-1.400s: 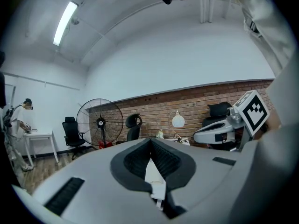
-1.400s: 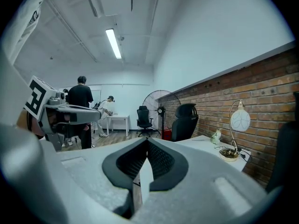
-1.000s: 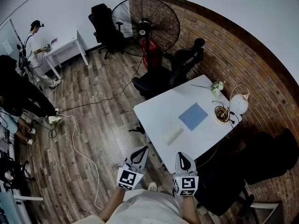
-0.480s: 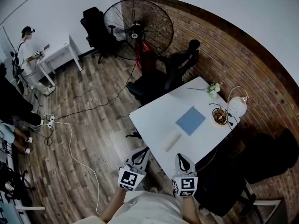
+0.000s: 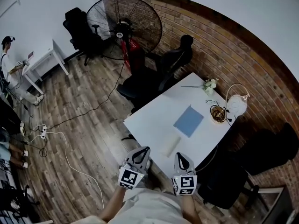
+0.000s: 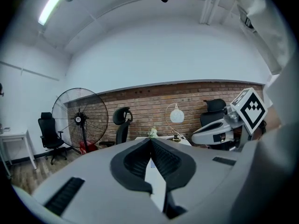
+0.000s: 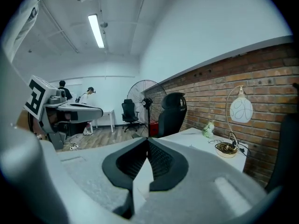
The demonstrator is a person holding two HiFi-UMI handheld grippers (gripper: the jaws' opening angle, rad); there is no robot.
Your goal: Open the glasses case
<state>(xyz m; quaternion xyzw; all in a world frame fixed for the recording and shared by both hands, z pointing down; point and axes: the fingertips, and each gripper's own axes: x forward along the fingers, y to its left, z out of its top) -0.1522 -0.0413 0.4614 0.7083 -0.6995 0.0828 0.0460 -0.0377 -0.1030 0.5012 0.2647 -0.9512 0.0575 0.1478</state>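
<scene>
The glasses case (image 5: pixel 171 146), laid along 1-to-7 o'clock, is seen at 11 o'clock of the nearer right gripper (image 5: pixel 182 157) and 2 o'clock of the left gripper (image 5: pixel 141 152), both clenched empty.

Brick wall (image 5: pixel 233 59), wood floor (image 5: pixel 84 125)

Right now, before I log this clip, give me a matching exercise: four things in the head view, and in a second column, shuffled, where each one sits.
Things:
1. glasses case
2. blue pad
3. lamp
4. fan

Places:
A. standing on the floor, beyond the black chairs
B. at the table's side against the brick wall
C. flat near the middle of the table
D. on the table, by its near edge

Pairs: 1-D, 2-C, 3-B, 4-A
</scene>
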